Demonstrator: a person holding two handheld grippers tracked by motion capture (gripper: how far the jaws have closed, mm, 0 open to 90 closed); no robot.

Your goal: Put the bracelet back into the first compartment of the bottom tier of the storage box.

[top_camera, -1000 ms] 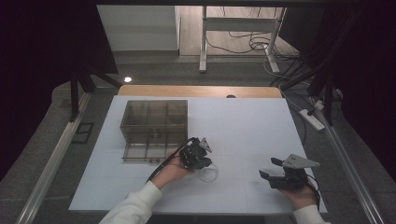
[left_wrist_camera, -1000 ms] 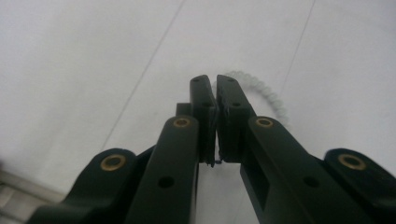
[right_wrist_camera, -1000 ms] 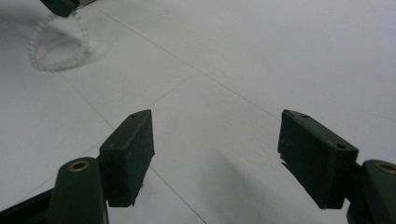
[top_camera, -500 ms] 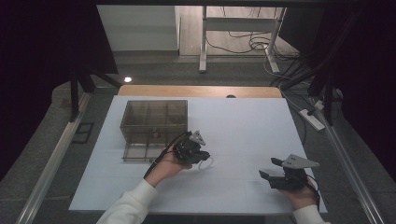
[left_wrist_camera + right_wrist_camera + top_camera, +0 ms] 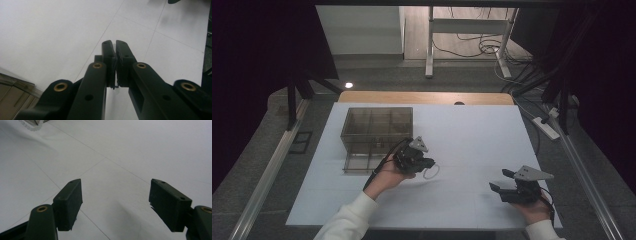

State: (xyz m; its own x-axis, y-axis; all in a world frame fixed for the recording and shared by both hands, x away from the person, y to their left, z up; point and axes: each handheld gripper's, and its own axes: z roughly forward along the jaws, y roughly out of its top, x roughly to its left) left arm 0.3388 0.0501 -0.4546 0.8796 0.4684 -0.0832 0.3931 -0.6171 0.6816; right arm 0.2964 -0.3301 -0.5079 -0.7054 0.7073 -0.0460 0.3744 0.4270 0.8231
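My left gripper (image 5: 430, 163) (image 5: 115, 44) is held just right of a clear compartment box (image 5: 377, 129), a little above the white table (image 5: 472, 135). Its jaws are shut, with a thin pale sliver pinched between the pads. A white ring (image 5: 431, 172) hangs from its tip, and its beaded edge (image 5: 29, 126) appears at the top left of the right gripper view. My right gripper (image 5: 500, 180) (image 5: 115, 192) rests near the table's front right corner. It is open, with bare table between its fingers.
A corner of the clear box (image 5: 15, 87) appears at the lower left of the left gripper view. A power strip (image 5: 545, 128) lies on the floor off the table's right edge. Desk legs and cables (image 5: 482, 47) stand beyond the far edge.
My left gripper has moved up and left toward the box, and the white ring has come along with it. The right gripper has stayed where it was, open.
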